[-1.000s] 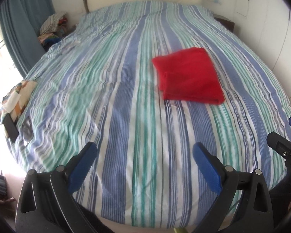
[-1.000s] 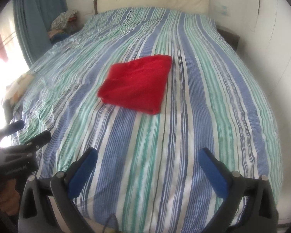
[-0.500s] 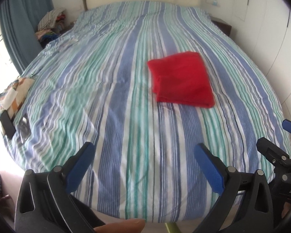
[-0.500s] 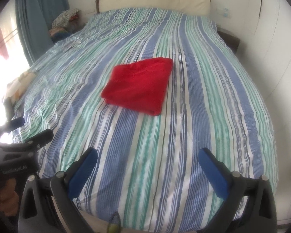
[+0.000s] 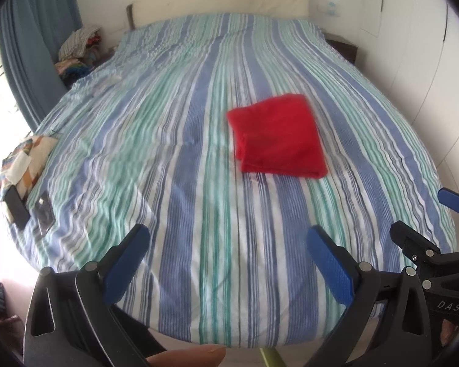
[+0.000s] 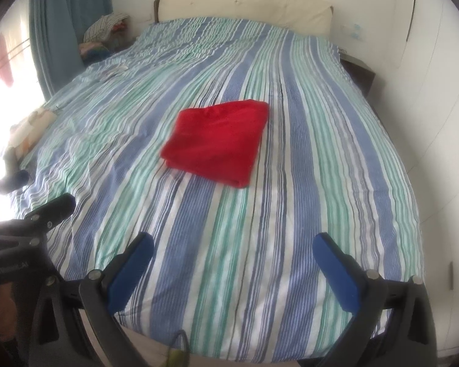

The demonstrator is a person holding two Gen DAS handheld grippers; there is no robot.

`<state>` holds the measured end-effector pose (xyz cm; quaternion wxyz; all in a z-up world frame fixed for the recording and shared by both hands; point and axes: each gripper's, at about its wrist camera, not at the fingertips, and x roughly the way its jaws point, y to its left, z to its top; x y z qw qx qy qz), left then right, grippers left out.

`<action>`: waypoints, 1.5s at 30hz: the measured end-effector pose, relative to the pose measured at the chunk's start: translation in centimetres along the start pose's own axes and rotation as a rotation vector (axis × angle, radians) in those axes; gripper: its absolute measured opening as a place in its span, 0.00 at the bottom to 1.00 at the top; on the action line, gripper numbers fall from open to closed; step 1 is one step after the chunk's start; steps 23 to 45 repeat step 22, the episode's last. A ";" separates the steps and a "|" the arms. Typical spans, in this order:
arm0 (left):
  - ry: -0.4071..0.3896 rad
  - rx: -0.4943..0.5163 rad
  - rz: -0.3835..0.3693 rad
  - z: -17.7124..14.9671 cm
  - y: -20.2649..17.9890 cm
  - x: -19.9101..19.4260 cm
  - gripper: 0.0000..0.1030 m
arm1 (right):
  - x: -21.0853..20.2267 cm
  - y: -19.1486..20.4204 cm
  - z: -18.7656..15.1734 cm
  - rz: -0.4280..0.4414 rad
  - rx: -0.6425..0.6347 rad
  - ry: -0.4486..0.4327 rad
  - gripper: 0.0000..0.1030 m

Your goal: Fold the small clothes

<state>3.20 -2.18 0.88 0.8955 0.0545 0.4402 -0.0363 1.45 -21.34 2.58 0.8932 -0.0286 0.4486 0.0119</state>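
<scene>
A: Lying folded into a flat rectangle, the red garment [image 5: 278, 136] [image 6: 218, 140] is resting on the striped bedcover [image 5: 199, 183] [image 6: 290, 198], near its middle.

B: Where are the grippers sitting relative to the garment?

A: Both are hovering well short of it, over the cover's near edge. The left gripper [image 5: 228, 258] is holding its blue pads [image 5: 127, 263] spread wide; the right gripper [image 6: 232, 270] is doing likewise, gripping nothing.
</scene>
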 end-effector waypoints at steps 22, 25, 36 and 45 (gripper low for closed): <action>-0.063 0.011 -0.045 0.6 -1.2 -1.5 0.99 | -0.3 -0.7 -0.2 -0.017 0.006 -0.005 0.99; -0.063 0.011 -0.045 0.6 -1.2 -1.5 0.99 | -0.3 -0.7 -0.2 -0.017 0.006 -0.005 0.99; -0.063 0.011 -0.045 0.6 -1.2 -1.5 0.99 | -0.3 -0.7 -0.2 -0.017 0.006 -0.005 0.99; -0.063 0.011 -0.045 0.6 -1.2 -1.5 0.99 | -0.3 -0.7 -0.2 -0.017 0.006 -0.005 0.99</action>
